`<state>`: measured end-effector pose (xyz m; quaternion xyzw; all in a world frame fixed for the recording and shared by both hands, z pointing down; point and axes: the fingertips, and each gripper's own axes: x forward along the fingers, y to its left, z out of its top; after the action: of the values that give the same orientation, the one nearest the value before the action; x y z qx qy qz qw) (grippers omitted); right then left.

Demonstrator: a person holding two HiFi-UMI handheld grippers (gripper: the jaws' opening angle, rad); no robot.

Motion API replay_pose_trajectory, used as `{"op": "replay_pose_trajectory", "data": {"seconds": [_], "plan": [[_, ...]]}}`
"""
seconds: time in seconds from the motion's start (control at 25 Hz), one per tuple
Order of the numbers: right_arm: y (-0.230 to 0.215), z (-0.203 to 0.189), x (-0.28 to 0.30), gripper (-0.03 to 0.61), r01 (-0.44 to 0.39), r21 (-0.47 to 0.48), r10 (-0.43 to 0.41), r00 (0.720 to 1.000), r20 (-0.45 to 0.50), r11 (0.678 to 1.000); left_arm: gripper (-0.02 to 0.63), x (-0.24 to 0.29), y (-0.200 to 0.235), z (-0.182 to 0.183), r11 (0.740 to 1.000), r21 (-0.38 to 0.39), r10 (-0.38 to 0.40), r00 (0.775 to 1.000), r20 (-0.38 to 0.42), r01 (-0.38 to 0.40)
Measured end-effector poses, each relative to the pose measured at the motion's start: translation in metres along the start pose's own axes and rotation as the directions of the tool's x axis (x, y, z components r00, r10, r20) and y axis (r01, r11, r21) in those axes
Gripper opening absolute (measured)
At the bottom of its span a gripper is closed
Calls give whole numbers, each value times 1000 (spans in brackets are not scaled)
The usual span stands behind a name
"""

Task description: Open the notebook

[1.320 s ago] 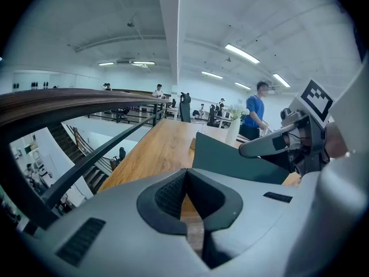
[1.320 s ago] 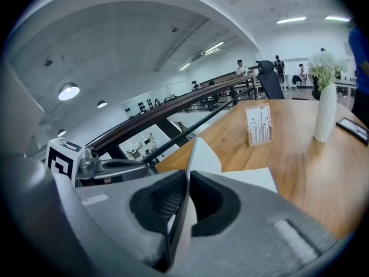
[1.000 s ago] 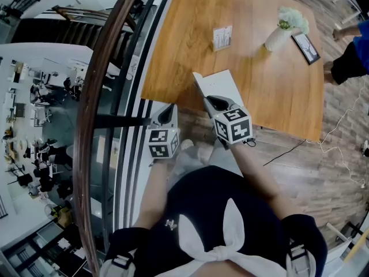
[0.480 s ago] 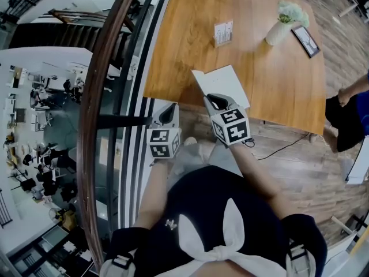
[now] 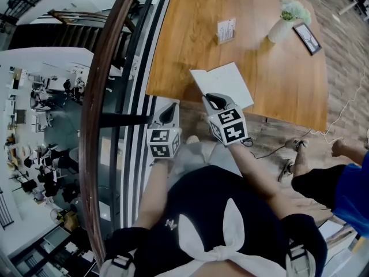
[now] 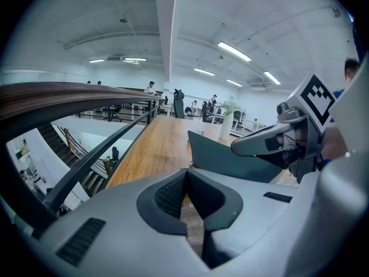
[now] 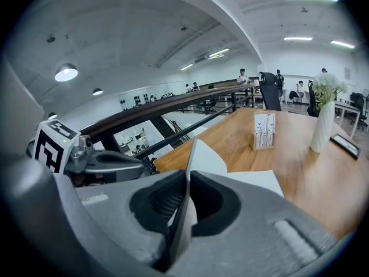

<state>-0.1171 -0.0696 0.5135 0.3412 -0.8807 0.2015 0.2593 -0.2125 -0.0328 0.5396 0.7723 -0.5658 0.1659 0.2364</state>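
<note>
At the near edge of the counter [image 5: 190,33], the notebook [image 5: 230,84] shows more white page than a second ago. Our right gripper [image 5: 214,101], fingers pinching the cover [image 7: 199,154], has raised it roughly upright, so we judge it half open. Our left gripper [image 5: 167,115] waits beside it, fingers pressed together and empty.

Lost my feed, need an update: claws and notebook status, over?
Right claw shut on notebook cover, cover raised. Left claw shut, empty. Nothing in the way; vase and card stand farther back.
</note>
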Motion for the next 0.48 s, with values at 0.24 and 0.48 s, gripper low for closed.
{"op": "replay_pose_trajectory", "data": {"seconds": [0.24, 0.48], "plan": [[11, -3, 6, 28, 4, -20, -4, 1000, -7, 1000, 17, -4, 5, -1, 1000, 7, -9, 1000, -5, 9], [22, -10, 18, 29, 2, -52, -4, 1000, -22, 999, 17, -4, 11, -4, 1000, 15, -17, 1000, -5, 17]]}}
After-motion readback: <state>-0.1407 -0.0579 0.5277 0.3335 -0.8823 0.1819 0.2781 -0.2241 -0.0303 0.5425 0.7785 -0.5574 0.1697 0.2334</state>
